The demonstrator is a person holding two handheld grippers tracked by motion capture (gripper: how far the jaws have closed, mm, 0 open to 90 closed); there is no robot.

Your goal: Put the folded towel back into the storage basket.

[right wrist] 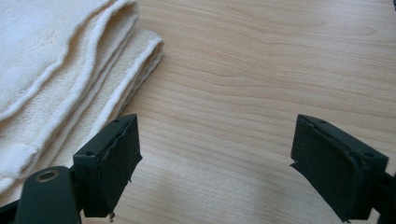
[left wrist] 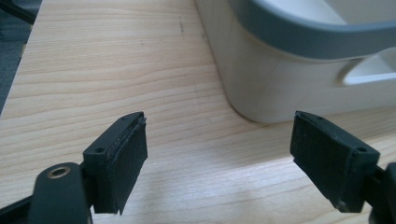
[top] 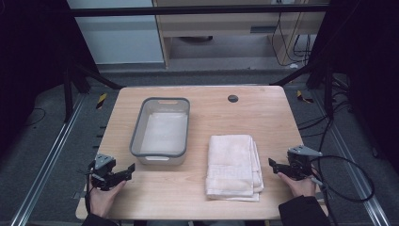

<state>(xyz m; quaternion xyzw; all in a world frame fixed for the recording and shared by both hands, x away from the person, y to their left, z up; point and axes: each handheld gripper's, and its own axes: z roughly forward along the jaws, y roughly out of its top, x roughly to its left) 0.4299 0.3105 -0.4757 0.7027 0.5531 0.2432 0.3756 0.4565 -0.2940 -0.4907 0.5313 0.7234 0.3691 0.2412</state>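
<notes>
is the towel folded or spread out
Folded. The towel lies as a neat rectangle on the table beside the tub, and the right gripper view shows several stacked layers along its edge.

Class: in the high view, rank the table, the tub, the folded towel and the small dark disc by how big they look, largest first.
1. table
2. tub and towel: too alike to rank
3. disc
</notes>
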